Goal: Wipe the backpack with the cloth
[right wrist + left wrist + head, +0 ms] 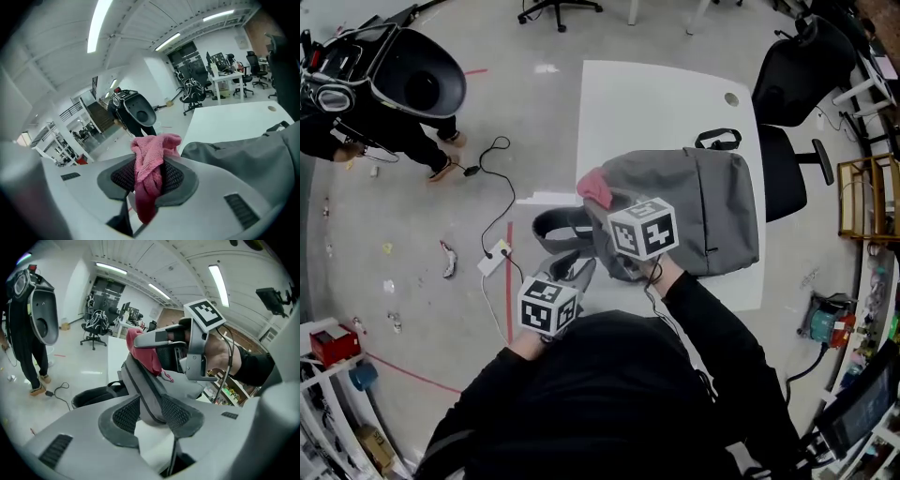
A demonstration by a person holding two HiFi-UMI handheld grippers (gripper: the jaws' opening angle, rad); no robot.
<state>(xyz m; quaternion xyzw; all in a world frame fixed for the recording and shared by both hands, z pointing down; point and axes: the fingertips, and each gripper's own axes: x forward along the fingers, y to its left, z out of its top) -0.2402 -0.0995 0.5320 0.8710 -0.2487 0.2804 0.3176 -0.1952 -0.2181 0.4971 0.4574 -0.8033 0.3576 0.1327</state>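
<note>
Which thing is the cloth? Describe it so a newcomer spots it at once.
On the white table lies a grey backpack. At its left end in the head view, the right gripper is clamped on a crumpled cloth. It is the only pink thing there, soft terry against grey fabric.

black sleeves (722, 323); white left gripper (151, 414) and right gripper (149, 176) with marker cubes (643, 228).
</note>
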